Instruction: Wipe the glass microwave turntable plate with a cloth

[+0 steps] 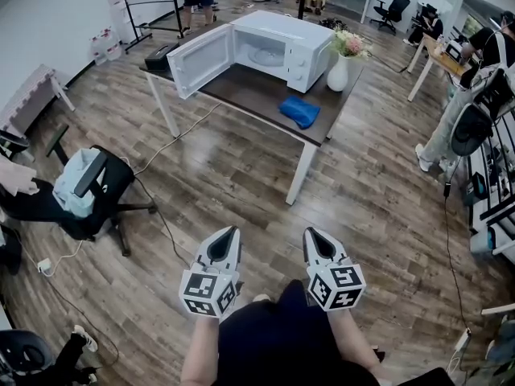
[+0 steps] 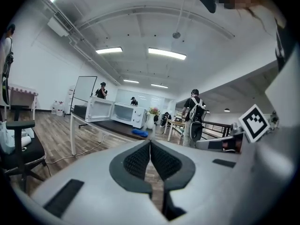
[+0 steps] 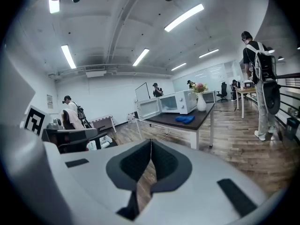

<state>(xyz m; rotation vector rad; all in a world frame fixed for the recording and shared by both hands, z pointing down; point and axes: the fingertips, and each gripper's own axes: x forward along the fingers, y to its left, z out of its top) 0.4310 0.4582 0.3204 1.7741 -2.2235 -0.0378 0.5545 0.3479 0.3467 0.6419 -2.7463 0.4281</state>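
A white microwave (image 1: 261, 51) stands on a dark table (image 1: 249, 95) across the room, its door swung open to the left. Inside it lies the glass turntable plate (image 1: 265, 55). A blue cloth (image 1: 299, 111) lies on the table in front of the microwave. Both grippers are held low, well short of the table. My left gripper (image 1: 232, 232) is shut with nothing in it, and my right gripper (image 1: 311, 232) is shut and empty too. The left gripper view shows the microwave (image 2: 125, 114) and cloth (image 2: 139, 132) far off; the right gripper view shows the microwave (image 3: 179, 102) and cloth (image 3: 184, 119) too.
A white vase with flowers (image 1: 341, 64) stands at the table's right end, a black box (image 1: 161, 55) at its left end. A black office chair (image 1: 88, 191) with a pale garment stands at left. Cables (image 1: 165, 151) run over the wooden floor. A person (image 1: 467, 95) stands at right.
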